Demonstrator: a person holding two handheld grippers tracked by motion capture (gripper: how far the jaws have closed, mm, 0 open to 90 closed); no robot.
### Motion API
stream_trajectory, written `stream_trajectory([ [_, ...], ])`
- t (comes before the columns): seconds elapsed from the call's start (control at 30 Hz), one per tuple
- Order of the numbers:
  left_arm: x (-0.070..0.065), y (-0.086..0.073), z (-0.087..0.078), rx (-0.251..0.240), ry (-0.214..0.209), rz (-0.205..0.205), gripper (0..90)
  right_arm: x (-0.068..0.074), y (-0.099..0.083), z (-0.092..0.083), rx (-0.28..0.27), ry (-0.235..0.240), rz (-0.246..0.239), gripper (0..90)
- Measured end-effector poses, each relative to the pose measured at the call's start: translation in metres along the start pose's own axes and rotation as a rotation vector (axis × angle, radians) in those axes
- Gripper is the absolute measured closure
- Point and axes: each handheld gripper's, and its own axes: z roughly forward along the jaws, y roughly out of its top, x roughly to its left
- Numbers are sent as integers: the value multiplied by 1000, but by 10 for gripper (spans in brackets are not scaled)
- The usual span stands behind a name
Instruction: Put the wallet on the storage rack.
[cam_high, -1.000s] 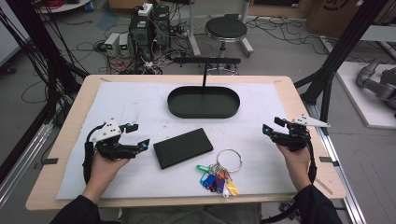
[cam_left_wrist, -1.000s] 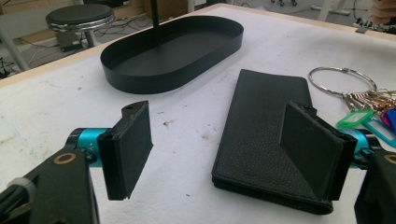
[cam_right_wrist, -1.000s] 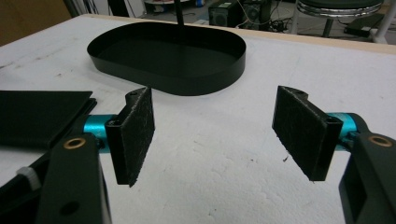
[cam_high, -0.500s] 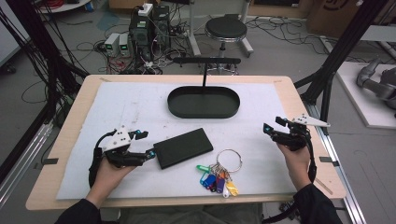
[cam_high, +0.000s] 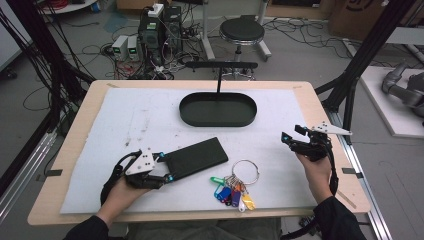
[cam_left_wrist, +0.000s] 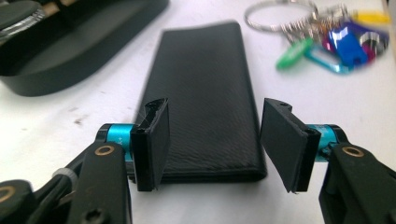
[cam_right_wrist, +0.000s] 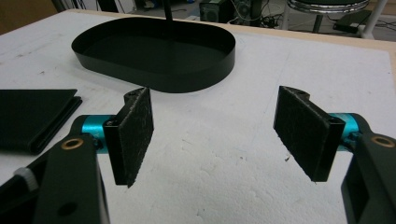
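Observation:
A long black leather wallet (cam_high: 196, 157) (cam_left_wrist: 205, 116) lies flat on the white mat near the table's front middle. My left gripper (cam_high: 167, 169) (cam_left_wrist: 212, 142) is open at the wallet's near end, one pad on each side of that end, neither visibly pressing it. To the right of the wallet lies a bunch of keys with coloured tags (cam_high: 234, 189) (cam_left_wrist: 327, 39) on a metal ring. My right gripper (cam_high: 291, 135) (cam_right_wrist: 215, 135) is open over bare mat at the right, nothing between its pads. The wallet's edge (cam_right_wrist: 35, 116) shows left in the right gripper view.
A black oval tray (cam_high: 218, 109) (cam_right_wrist: 154, 49) with an upright post and a crossbar stands at the back middle of the mat. Beyond the table are a stool (cam_high: 242, 31), computers and cables on the floor. Black frame legs flank both table sides.
My left gripper has moved right across the mat until its open jaws straddle the wallet's near end. The right gripper has stayed in place.

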Motion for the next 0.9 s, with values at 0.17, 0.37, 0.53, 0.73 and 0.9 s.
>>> stream_trajectory([
  [0.17, -5, -3, 7, 57, -1, 53, 459, 0, 0, 1, 7, 1, -2, 291],
  [0.37, -10, -5, 13, 101, -12, 114, 458, -1, 0, 2, 7, -1, -3, 290],
  [0.53, -14, -6, 17, 119, 21, 165, 490, 0, 0, 2, 9, -1, -6, 288],
  [0.73, -16, -3, 15, 120, 10, 197, 656, 1, 0, 3, 10, 0, -8, 288],
  [0.9, -15, 1, 13, 122, -1, 202, 755, 1, 0, 3, 13, 4, -8, 288],
])
